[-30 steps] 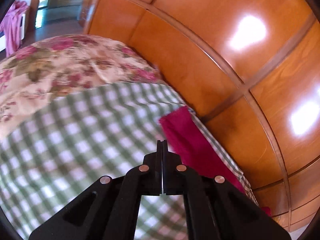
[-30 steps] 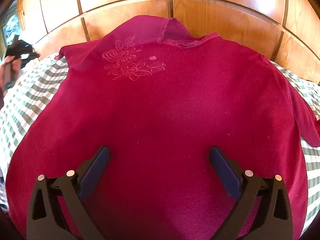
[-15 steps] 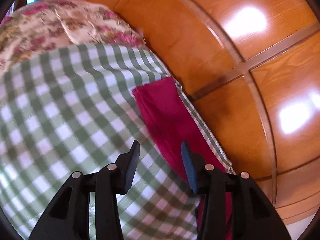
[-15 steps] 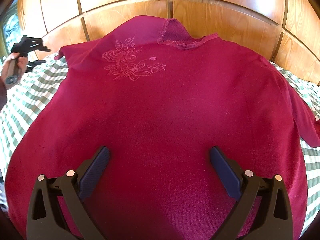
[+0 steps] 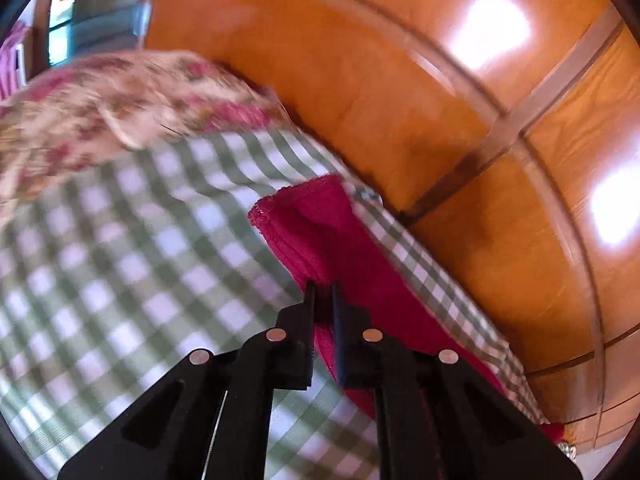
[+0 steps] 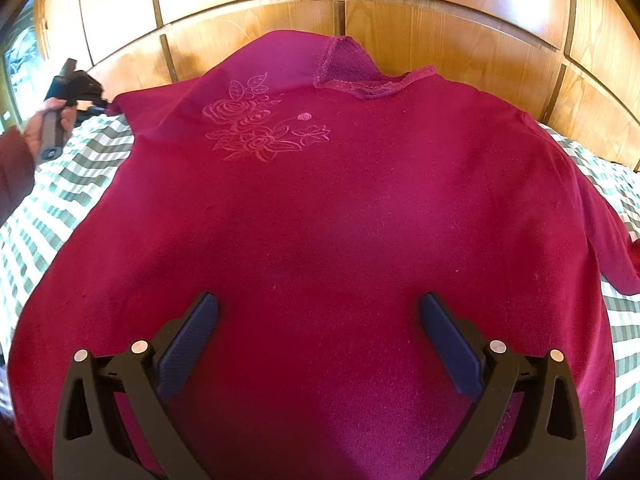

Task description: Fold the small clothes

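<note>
Wood-panel wall (image 6: 440,40) behind bed, checked sheet (image 5: 120,260) under everything. My left gripper (image 5: 323,288): jaws have just been closing, now pinched on sleeve (image 5: 316,224) edge, cuff just ahead of tips. My right gripper (image 6: 318,332): jaws wide, nothing between them, sweater (image 6: 320,208) spread flat ahead and below. Risks, my judgement: thin pinch near edge, sleeve may slip out when I lift; pads may have caught sheet too, dragging it. Sweater unpinned, body may shift and wrinkle.
</note>
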The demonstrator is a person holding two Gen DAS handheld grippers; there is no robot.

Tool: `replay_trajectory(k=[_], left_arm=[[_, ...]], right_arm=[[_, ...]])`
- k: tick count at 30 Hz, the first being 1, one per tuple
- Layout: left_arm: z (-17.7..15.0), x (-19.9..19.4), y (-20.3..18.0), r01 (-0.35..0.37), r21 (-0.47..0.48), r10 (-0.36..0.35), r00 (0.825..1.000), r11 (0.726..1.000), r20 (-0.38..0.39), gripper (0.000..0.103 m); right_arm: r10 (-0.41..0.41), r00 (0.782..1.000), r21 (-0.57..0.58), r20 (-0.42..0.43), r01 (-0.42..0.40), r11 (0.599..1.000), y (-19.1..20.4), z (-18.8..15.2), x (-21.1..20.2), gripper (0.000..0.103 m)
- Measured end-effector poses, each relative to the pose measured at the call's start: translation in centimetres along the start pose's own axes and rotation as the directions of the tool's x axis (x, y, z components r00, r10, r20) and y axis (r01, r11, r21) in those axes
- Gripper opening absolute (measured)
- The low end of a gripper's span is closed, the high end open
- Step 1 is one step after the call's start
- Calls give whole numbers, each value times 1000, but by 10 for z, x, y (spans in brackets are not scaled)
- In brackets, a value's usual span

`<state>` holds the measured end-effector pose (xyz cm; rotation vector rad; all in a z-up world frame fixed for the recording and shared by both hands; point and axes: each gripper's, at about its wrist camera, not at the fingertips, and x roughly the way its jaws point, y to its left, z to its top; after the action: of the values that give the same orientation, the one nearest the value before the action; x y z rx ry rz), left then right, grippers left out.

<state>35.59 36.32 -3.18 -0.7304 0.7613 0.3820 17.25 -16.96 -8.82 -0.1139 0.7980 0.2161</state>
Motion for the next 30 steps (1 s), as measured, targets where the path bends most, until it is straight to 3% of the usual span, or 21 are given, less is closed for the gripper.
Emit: replay_trajectory(k=[5, 8, 12, 13, 15, 18, 19, 22, 25, 28, 30], left_arm=[[-6, -77, 50, 28, -104, -14, 991, 994, 132, 6], [-20, -114, 84, 5, -151, 24, 981, 989, 192, 6], [-47, -124, 111, -80, -170, 110, 978, 982, 175, 6], [-54, -118, 114, -131, -153, 154, 976, 979, 151, 6], [-65, -104, 113, -189, -116, 200, 976, 975, 92, 11], [-84, -109, 104, -210, -100, 218, 972, 973, 86, 38], [-91, -116, 96, -191, -105, 202, 974, 976, 102, 46], [-112, -134, 68, -110, -56, 115, 988, 992, 101, 47], [-145, -150, 26, -5, 68, 0, 997, 998, 72, 51], [-181, -163, -15, 89, 197, -99, 994, 976, 42, 55], [-210, -168, -44, 151, 279, -156, 988, 948, -5, 57]], right_arm=[[1, 1000, 0, 1, -1, 1000, 0, 0, 1, 100], [-4, 1000, -3, 2, 4, 1000, 1, 1, 2, 100], [-7, 1000, -6, 2, 7, 1000, 1, 1, 2, 100], [-7, 1000, -6, 2, 7, 1000, 1, 1, 2, 100], [-4, 1000, -3, 2, 4, 1000, 0, 1, 2, 100], [7, 1000, 2, 3, -7, 1000, -2, 1, 0, 100], [11, 1000, 6, 3, -11, 1000, -3, 0, -1, 100], [22, 1000, 35, -5, -22, 999, -9, 4, -8, 99], [45, 998, 152, 42, -51, 987, -37, 5, -38, 91], [-14, 994, 299, 110, -19, 954, -94, 1, -77, 78], [-86, 989, 420, 122, 27, 907, -150, -11, -100, 76]])
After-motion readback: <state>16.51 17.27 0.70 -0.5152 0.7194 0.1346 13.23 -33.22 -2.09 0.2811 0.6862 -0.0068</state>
